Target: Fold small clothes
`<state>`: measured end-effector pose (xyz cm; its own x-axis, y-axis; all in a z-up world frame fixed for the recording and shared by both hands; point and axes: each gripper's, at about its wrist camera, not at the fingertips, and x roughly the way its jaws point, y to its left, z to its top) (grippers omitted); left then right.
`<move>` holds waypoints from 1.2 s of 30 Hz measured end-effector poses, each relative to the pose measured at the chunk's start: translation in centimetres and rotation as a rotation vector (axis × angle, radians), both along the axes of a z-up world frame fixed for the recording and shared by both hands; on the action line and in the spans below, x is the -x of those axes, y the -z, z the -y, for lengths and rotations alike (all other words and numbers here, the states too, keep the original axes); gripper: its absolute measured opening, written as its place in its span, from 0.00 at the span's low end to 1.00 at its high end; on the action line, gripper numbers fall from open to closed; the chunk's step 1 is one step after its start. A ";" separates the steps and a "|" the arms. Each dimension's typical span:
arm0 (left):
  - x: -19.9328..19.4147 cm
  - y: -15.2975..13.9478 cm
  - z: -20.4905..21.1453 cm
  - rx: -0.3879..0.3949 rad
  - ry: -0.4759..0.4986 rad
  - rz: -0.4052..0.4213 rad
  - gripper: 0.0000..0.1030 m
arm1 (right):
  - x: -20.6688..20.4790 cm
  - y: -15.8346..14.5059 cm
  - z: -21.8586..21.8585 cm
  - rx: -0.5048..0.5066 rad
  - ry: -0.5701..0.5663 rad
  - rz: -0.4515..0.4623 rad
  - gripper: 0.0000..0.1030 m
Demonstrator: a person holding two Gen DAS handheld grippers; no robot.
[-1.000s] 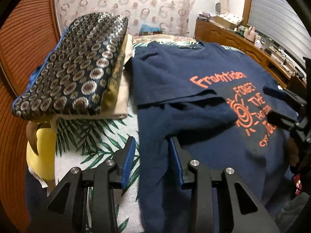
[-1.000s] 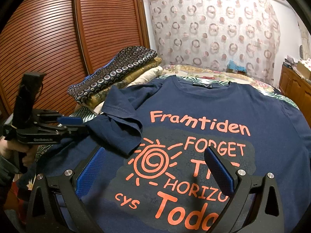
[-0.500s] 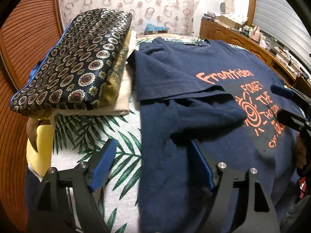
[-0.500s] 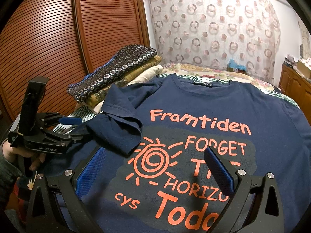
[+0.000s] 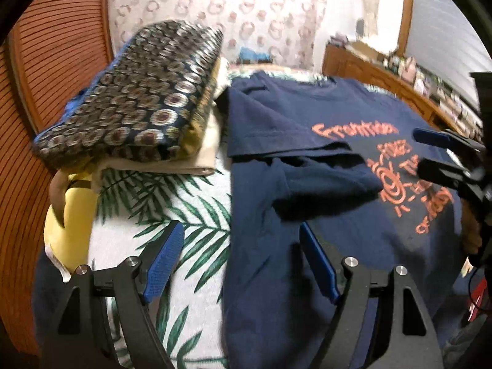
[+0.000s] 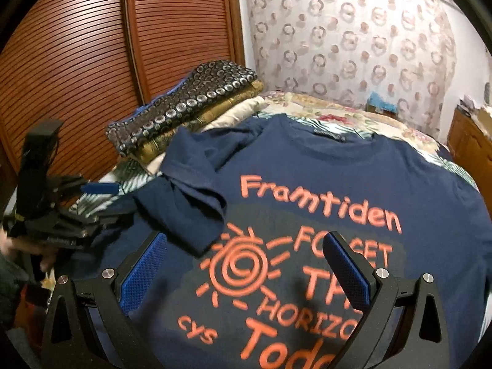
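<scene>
Nearby, folded fabric stack (image 5: pixel 132 107) flanks navy T-shirt (image 5: pixel 307 141); left claw (image 5: pixel 243 261), right claw (image 6: pixel 243 272) gape empty

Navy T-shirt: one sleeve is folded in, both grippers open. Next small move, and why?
Probably bring the right gripper over to the far sleeve and pinch it. The T-shirt lies flat with only the sleeve near the left gripper folded in; both grippers stand open, holding nothing.
</scene>
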<state>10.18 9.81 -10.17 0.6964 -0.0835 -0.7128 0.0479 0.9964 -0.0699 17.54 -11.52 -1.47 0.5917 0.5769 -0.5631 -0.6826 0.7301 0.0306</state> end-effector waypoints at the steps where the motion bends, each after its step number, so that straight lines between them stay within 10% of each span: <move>1: 0.4 -0.3 -0.1 0.002 -0.007 0.016 0.76 | -0.3 -0.3 -0.3 -0.001 -0.011 -0.002 0.97; 8: 3.0 -2.8 -1.3 0.007 -0.089 0.119 0.76 | -3.1 -0.5 -5.2 0.062 -0.112 -0.012 0.85; 22: 4.6 -3.4 -1.9 0.056 -0.101 0.147 0.76 | -7.9 0.9 -10.1 0.098 -0.195 -0.119 0.06; 29: 4.6 -3.2 -0.9 0.103 -0.068 0.155 0.76 | -7.8 -1.7 -3.2 -0.050 -0.011 -0.084 0.04; 36: 4.2 -3.0 0.1 0.109 -0.054 0.153 0.76 | -8.9 -0.1 0.6 0.079 0.176 -0.077 0.18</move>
